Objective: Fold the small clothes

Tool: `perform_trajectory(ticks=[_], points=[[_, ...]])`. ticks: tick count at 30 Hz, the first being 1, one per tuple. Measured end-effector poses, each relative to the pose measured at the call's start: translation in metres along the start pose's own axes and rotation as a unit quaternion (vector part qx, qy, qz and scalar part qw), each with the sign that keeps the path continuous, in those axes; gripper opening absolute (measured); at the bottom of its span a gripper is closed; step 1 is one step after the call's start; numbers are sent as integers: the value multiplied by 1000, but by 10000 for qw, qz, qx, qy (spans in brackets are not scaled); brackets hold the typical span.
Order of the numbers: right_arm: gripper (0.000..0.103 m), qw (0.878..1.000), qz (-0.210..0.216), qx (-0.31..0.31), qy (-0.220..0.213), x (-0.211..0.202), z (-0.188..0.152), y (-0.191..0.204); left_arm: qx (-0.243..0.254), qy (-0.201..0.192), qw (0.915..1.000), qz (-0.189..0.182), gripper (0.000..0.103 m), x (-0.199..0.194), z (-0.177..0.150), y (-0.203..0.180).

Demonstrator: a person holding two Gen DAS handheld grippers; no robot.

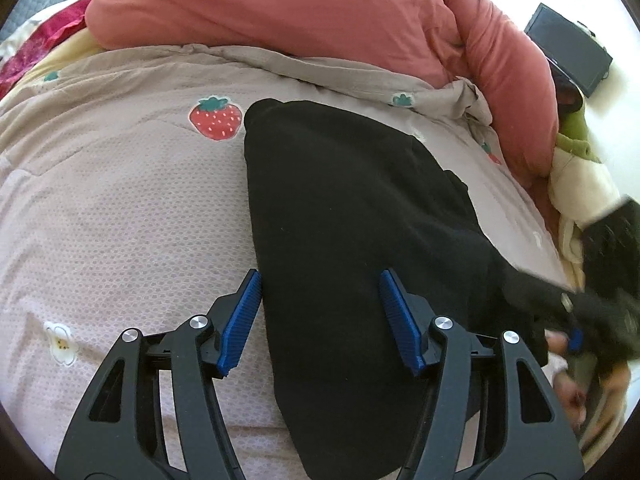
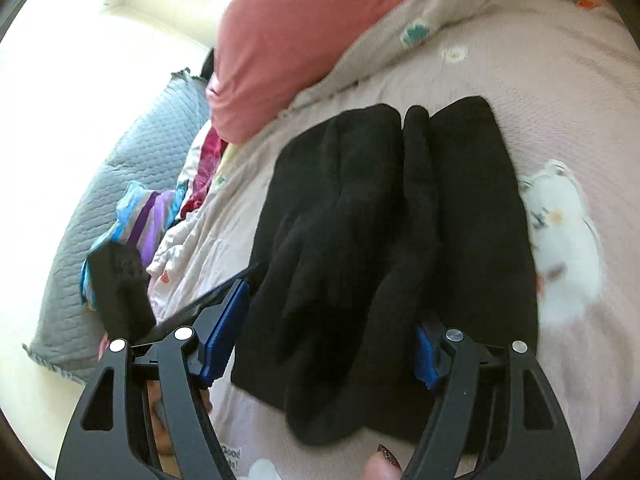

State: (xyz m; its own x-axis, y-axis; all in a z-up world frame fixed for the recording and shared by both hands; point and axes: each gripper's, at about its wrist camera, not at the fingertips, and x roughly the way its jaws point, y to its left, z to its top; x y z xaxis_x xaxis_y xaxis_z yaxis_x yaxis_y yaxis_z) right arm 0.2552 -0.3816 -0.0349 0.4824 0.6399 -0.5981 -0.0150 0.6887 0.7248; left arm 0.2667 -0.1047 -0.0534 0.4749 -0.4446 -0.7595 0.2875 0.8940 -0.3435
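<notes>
On the bed, over the pinkish strawberry-print quilt (image 1: pixel 120 208), lies the black garment (image 1: pixel 340 240), already doubled lengthwise into a long band with a thick rolled fold running down its middle in the right wrist view. Beyond the garment's far end sits a salmon-pink duvet (image 1: pixel 280 8); to the garment's left in the right wrist view are a grey quilted blanket (image 2: pixel 132 160) and a striped cloth (image 2: pixel 136 216). The left gripper (image 1: pixel 320 316) hangs over the garment's near end, fingers released and straddling the cloth without pinching it. The right gripper (image 2: pixel 328 328) is likewise spread wide above the near hem, nothing clamped between its blue pads (image 2: pixel 222 332); a thumb with dark nail polish (image 2: pixel 384 460) shows beneath it. I judge that one fold is laid down and let go. The next move probably calls for both grippers to pinch the near corners through all layers and carry that end toward the far end, keeping edges aligned.
</notes>
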Motion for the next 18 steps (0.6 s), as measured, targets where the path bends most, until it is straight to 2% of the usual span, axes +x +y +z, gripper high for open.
perform_trajectory(ticks=[3,5,7,11,14,18], points=[[64,9998,-62,164,49,12,16,-7,-81,30,9999,-75,54,1,-2,4],[53,9997,-177,97,97,19,22,-5,-68,38,9999,-78,55,0,-3,4],[49,9993,-299,-146,184,26,23,2,-29,53,10000,-37,55,-1,-4,4],[27,9937,-743,-836,95,29,21,18,1,119,9999,20,55,-1,-3,2],[21,9885,-876,-1231,-48,21,18,28,88,118,9999,62,55,-5,-1,-4],[20,9796,-990,-1728,-271,6,15,44,181,97,9998,39,55,-11,0,-12]])
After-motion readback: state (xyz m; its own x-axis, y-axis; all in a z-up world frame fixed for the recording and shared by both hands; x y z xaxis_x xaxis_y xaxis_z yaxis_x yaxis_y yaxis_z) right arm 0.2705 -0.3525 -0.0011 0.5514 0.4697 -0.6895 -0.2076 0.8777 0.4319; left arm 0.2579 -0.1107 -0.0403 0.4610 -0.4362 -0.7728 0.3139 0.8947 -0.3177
